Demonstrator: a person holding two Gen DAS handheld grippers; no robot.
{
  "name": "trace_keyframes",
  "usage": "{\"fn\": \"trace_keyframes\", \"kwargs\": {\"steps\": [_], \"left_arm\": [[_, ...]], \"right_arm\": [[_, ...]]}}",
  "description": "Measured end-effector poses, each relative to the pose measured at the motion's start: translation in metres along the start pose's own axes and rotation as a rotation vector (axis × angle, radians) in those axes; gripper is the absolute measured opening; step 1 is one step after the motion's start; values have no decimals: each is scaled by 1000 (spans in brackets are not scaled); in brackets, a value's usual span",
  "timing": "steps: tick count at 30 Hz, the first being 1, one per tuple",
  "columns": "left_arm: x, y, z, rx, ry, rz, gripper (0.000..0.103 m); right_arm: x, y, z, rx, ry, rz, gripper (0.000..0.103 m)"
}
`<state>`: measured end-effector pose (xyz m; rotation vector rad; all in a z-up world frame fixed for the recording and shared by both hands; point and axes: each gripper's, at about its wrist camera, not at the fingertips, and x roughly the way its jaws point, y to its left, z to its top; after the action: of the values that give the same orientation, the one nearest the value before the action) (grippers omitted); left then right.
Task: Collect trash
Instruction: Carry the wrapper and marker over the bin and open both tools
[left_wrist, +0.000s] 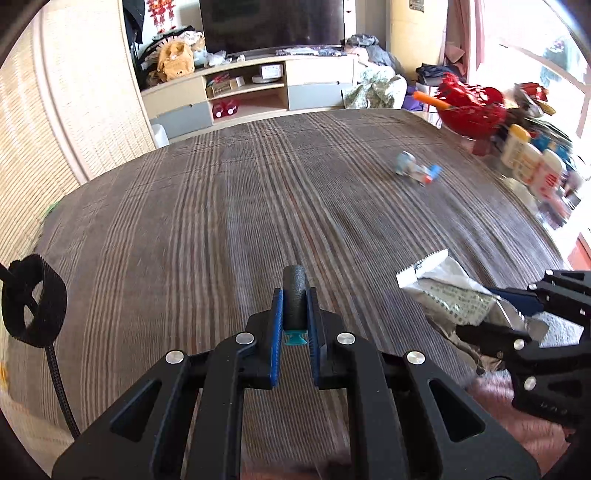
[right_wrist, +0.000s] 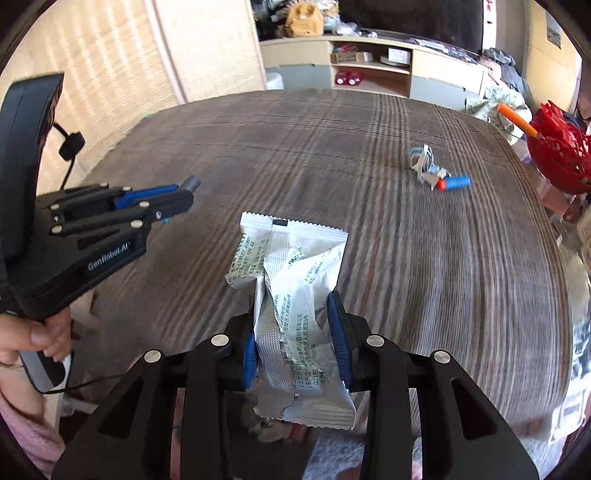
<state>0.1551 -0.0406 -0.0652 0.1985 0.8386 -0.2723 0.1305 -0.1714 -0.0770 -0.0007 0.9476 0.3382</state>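
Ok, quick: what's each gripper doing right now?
Left gripper: shut on a dark foam dart.
Right gripper: shut on a torn silver wrapper.

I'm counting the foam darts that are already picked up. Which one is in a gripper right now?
The dark grey dart, clamped in the left gripper. The blue, orange-tipped dart lies loose on the table, and the orange one pokes from the red basket.

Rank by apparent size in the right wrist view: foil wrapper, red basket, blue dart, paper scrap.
1. foil wrapper, though it sits closest to the lens, clamped in the right gripper, so inflated.
2. red basket, cut off at the frame edge.
3-4. paper scrap and blue dart look alike; not ranked.
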Motion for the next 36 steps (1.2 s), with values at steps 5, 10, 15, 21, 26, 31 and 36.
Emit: {"fn": "trace_keyframes", "kwargs": {"steps": [5,10,15,21,26,31,36], "left_arm": [[-34,-20,-51,20,-43,3,11],[-45,-31,-99,-5,-53,-21,11],[-46,-38,-137,-24,-45,-30,11],[-29,-41,-175,-59,17,-84,11],[-3,-45,-201,-73,104,-148,11],[30,-49,-224,-98,201,-193,11],[46,-56,-232,-92,227,-187,11]], "right_arm": [[-25,3,-47,49,-32,45,35],[-31,-3,-84,96,-65,69,35],[-23,-5,-116,139,-85,77,35],[4,-3,-142,175,-67,96,35],[42,-4,-162,248,15,147,35],[65,-4,-171,257,61,57,35],[79,1,-169,241,96,43,35]]}}
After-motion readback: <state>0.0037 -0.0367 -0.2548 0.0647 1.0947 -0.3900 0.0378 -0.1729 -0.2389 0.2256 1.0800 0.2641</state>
